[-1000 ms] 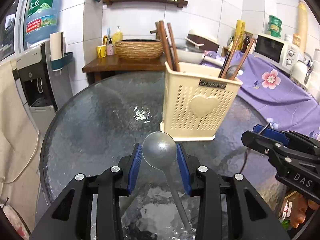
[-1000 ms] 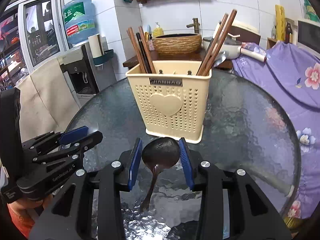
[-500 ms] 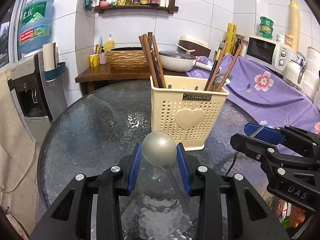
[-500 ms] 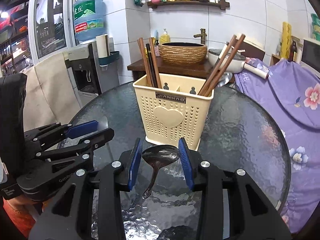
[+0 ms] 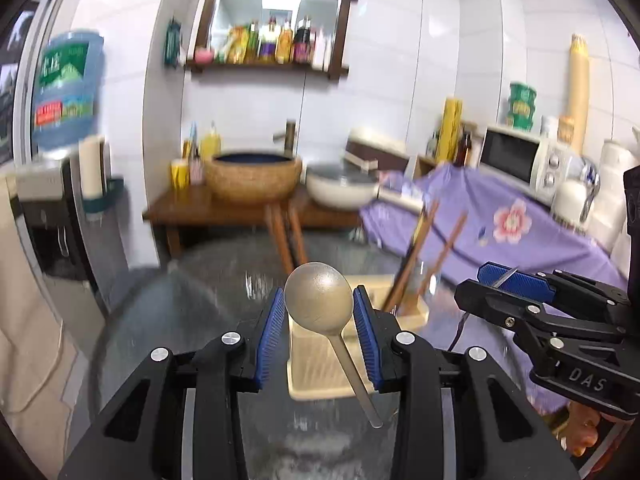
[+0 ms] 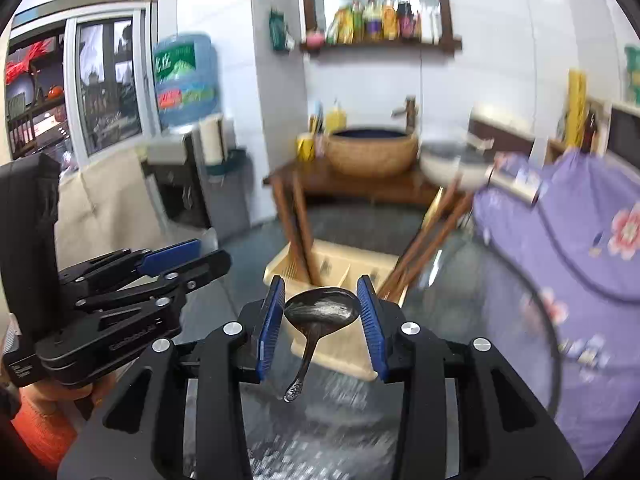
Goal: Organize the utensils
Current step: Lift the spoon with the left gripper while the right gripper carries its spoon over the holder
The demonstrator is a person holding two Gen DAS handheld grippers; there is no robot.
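Glass table (image 5: 168, 320), one cream holder (image 6: 344, 344), two tongs, two spoons

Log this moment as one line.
left gripper: grips matte spoon | right gripper: grips shiny spoon | both above cream utensil caddy

Bkgd clutter I see, both cams

Mirror (image 5: 280, 12) on tiled wall w/ bottle shelf (image 5: 266, 65) under it; water jug (image 5: 66, 92) at left on dispenser (image 6: 176, 188). Wicker basin (image 5: 254, 178) on wood bench (image 5: 208, 210), white pan (image 5: 342, 190) beside it. Purple floral cloth (image 5: 512, 232) to the right, microwave (image 5: 520, 160) behind it. Window (image 6: 108, 88) far left on rt cam.
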